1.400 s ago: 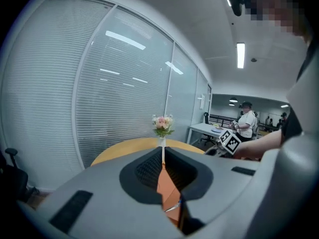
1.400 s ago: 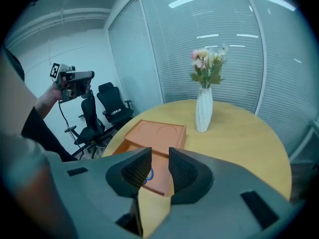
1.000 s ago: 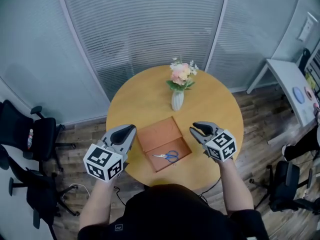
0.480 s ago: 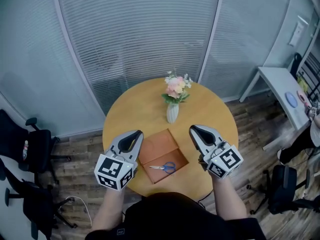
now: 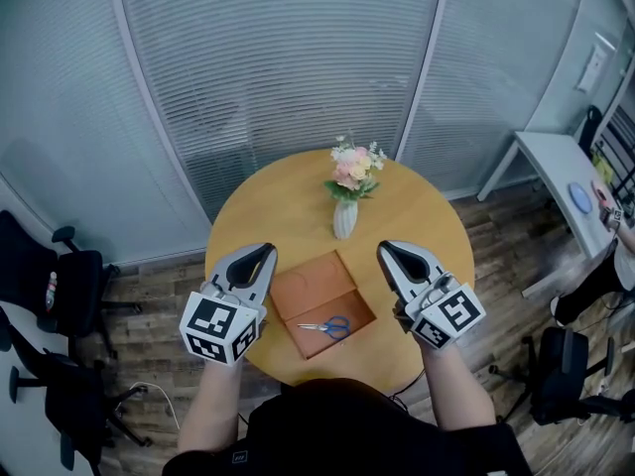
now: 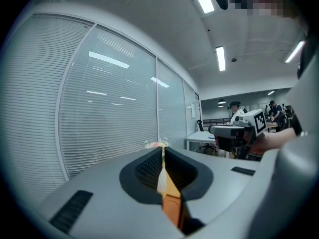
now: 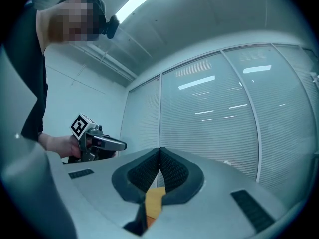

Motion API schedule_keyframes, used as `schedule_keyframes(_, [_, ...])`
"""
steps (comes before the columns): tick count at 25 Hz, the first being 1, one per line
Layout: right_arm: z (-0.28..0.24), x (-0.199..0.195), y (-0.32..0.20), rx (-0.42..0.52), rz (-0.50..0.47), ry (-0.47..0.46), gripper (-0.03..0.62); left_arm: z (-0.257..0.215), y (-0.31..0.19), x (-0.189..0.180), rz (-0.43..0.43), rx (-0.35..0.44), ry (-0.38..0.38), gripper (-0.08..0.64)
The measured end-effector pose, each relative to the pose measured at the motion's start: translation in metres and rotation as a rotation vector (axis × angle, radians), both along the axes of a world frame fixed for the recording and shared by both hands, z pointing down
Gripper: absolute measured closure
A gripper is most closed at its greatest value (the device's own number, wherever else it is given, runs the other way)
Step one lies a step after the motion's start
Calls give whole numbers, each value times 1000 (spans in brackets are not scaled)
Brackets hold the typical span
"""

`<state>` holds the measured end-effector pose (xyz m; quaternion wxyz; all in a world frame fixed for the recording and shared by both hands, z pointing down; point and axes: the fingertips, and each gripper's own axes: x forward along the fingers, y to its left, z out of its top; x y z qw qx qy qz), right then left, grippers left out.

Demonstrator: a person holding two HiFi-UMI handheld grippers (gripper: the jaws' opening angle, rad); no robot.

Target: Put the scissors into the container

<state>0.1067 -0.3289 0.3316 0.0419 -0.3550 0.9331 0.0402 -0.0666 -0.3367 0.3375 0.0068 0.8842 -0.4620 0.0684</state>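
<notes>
Scissors [image 5: 327, 326] in brown container [image 5: 316, 342], flower vase [image 5: 344, 219] behind, left claw [image 5: 260, 254] and right claw [image 5: 387, 251] clenched empty alongside

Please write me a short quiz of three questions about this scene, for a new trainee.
1. True or false: the scissors lie inside the brown container.
2. What stands on the table beyond the container, farther from the person? A) a vase of flowers B) a cup C) a lamp
3. Fill in: the left gripper and the right gripper both have their jaws ____.
Key: 1 true; 2 A; 3 shut, holding nothing.
</notes>
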Motion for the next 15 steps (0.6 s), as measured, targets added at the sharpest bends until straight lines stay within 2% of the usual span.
schedule_keyframes(3, [-8,-13,-3,44,-22,68,557,-12,4,0,1,29,-2,534])
schedule_keyframes(7, [-16,-22,1,130,19,123,557,-12,7,-11,-49,29,7,534])
schedule_keyframes(15, [5,-20,-1,58,31,101,557,12,10,-31,-105,-25,27,534])
